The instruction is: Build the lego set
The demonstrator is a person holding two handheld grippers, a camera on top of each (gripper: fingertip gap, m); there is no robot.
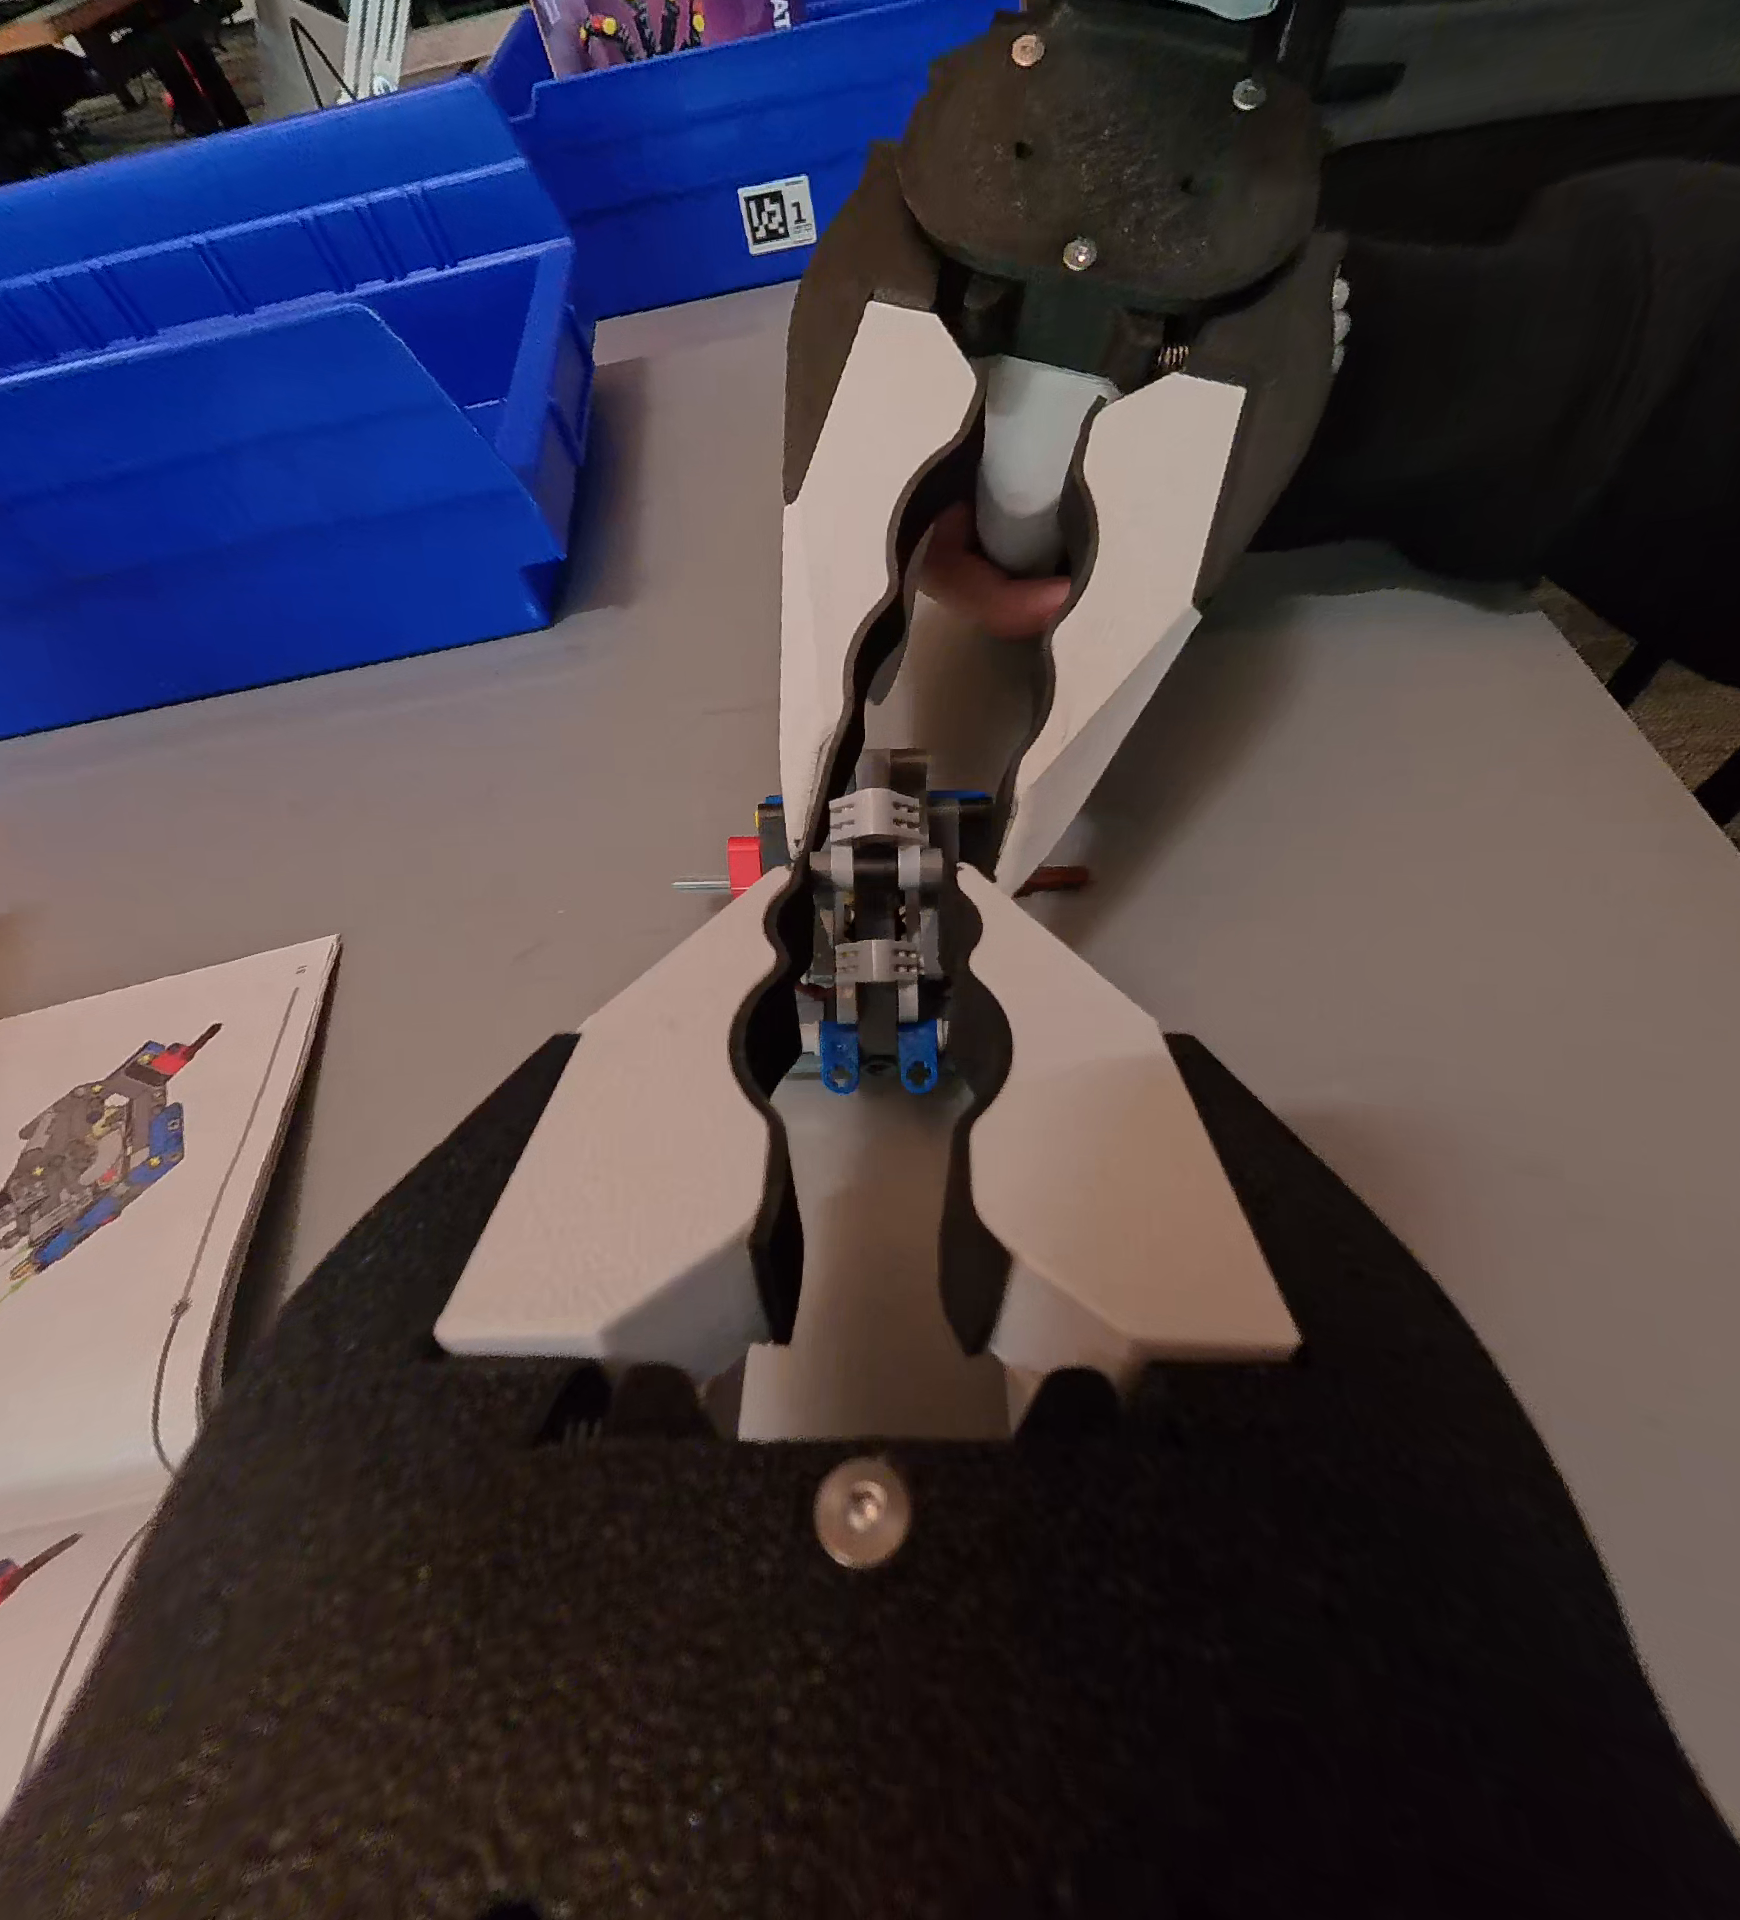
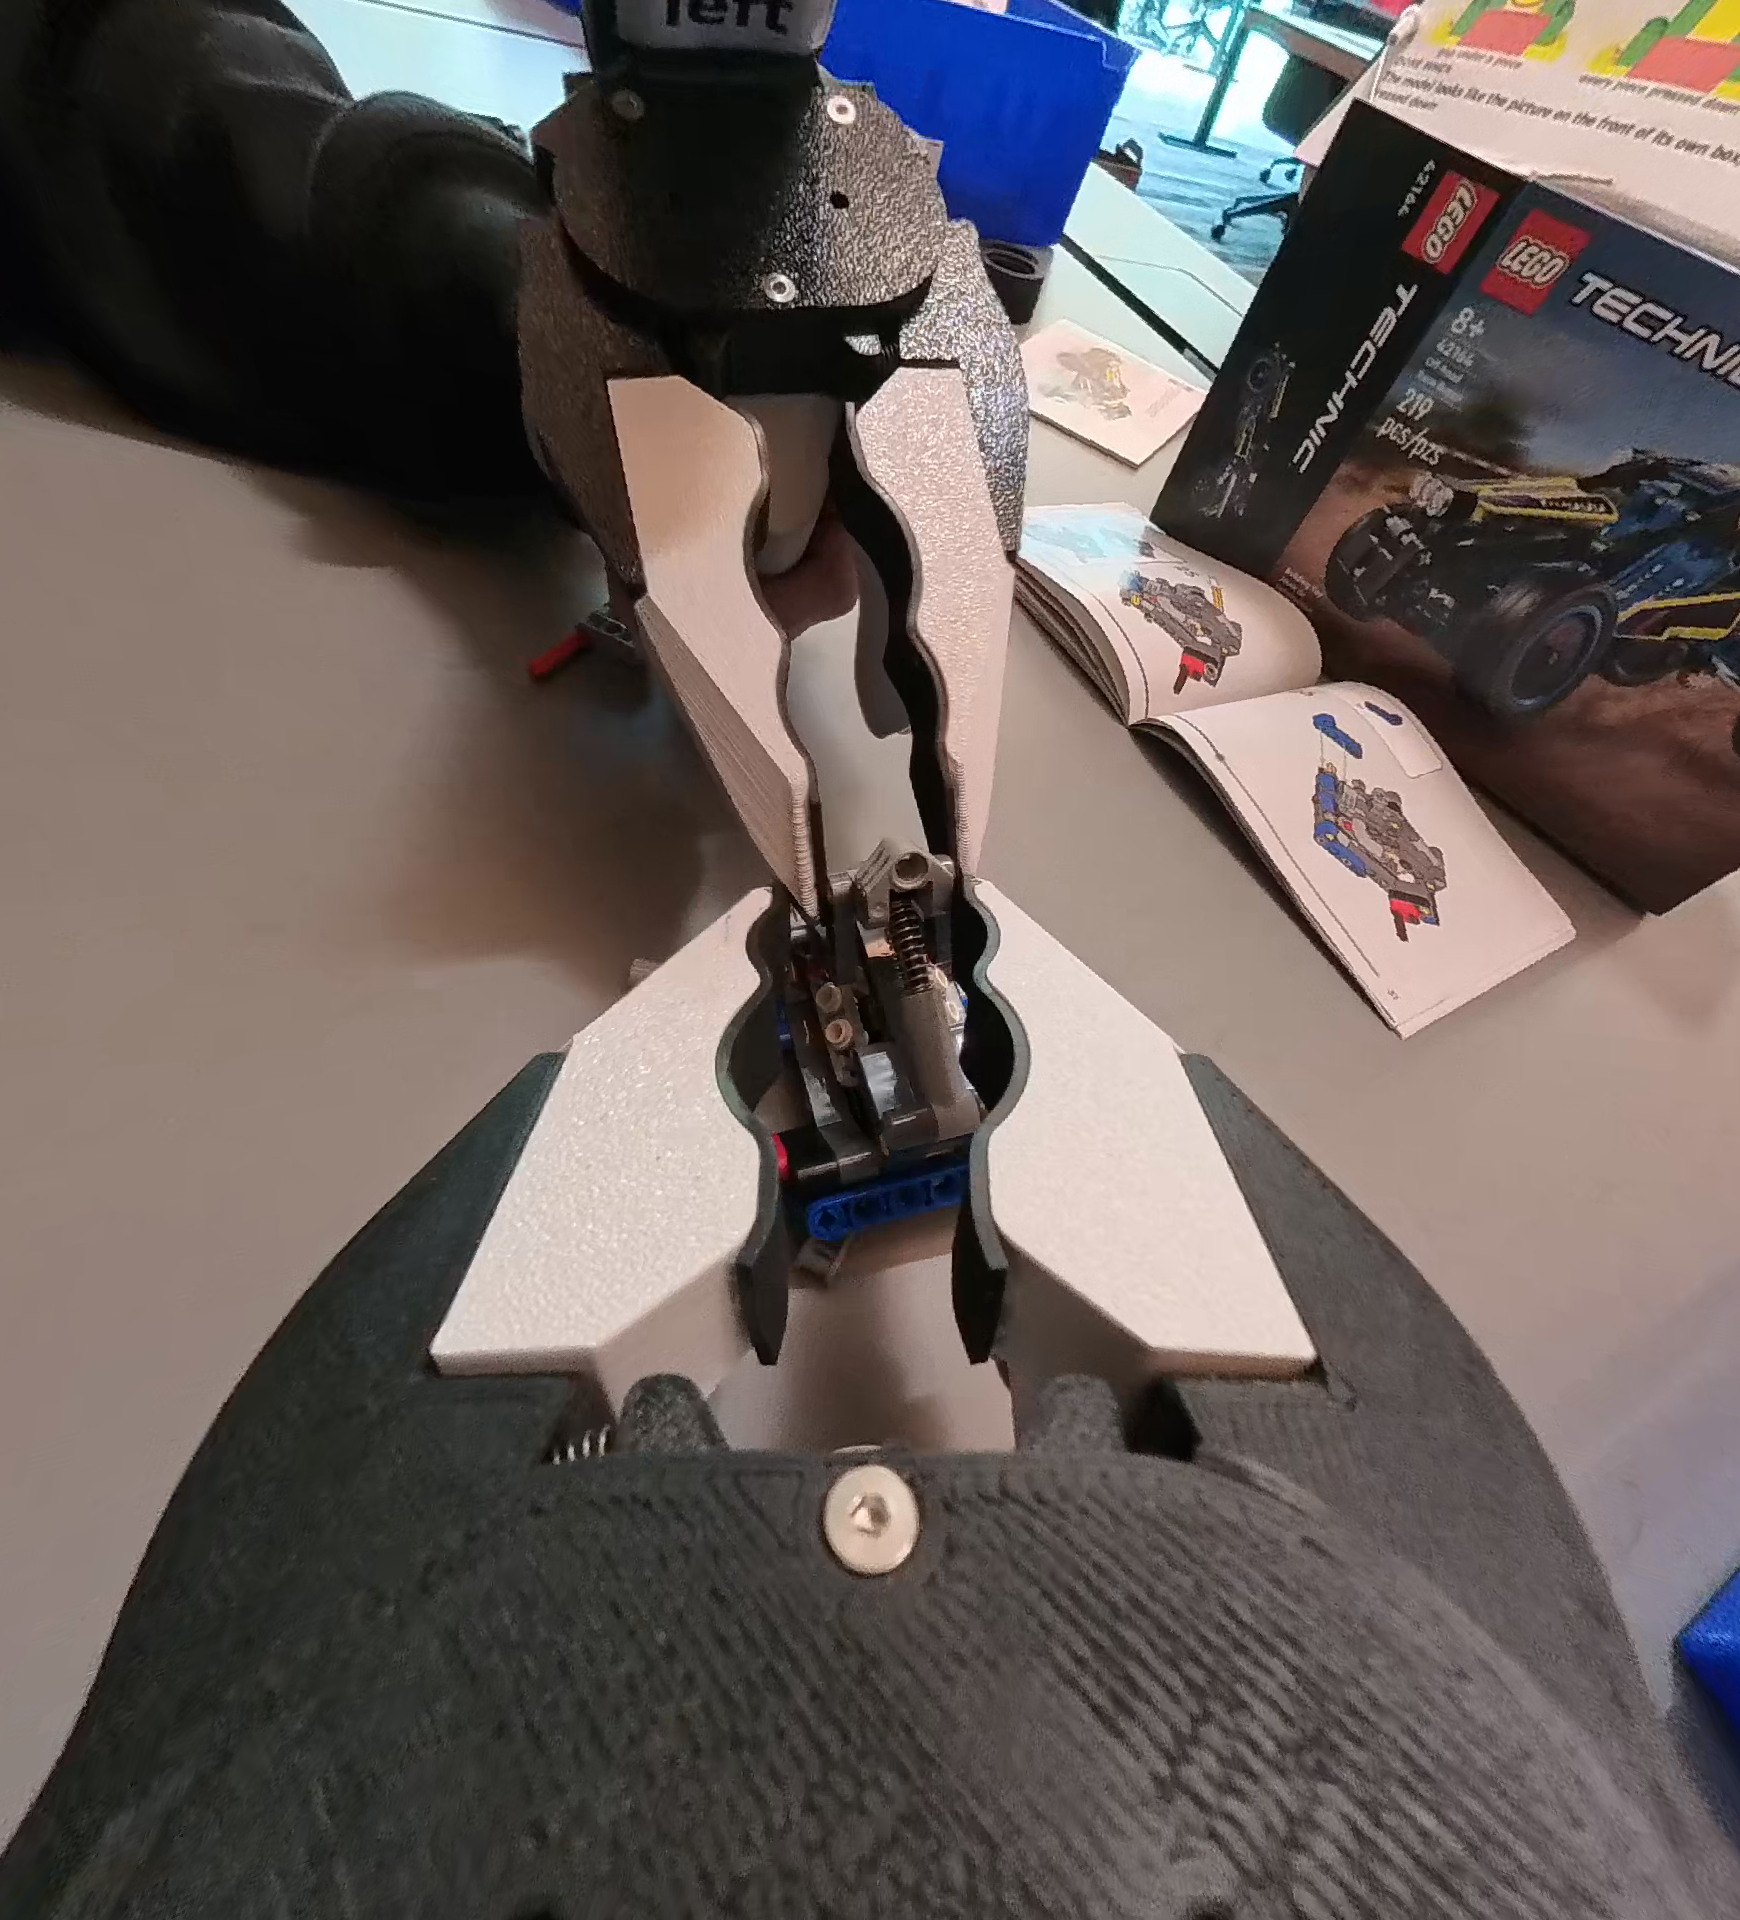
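Slippage is our main worry: both claws close on one small brick-built assembly [image 1: 876, 935] of grey, black and blue pieces, which sits at the centre of each frame just above the grey tabletop [image 1: 1365, 935]. We see the left claw [image 1: 871, 914] clamped on its near end and the right claw [image 2: 881, 935] clamped on the opposite end, tips almost meeting. If we twist or pull unevenly, we judge that pinned pieces could pop loose or the spring strut [image 2: 913, 951] could bend. An open instruction booklet [image 2: 1344, 821] lies at right, a boxed set [image 2: 1531, 499] behind it, blue bins [image 1: 222, 468] at upper left. Pad contact is largely hidden by the fingers, and whether the assembly touches the tabletop we cannot tell.
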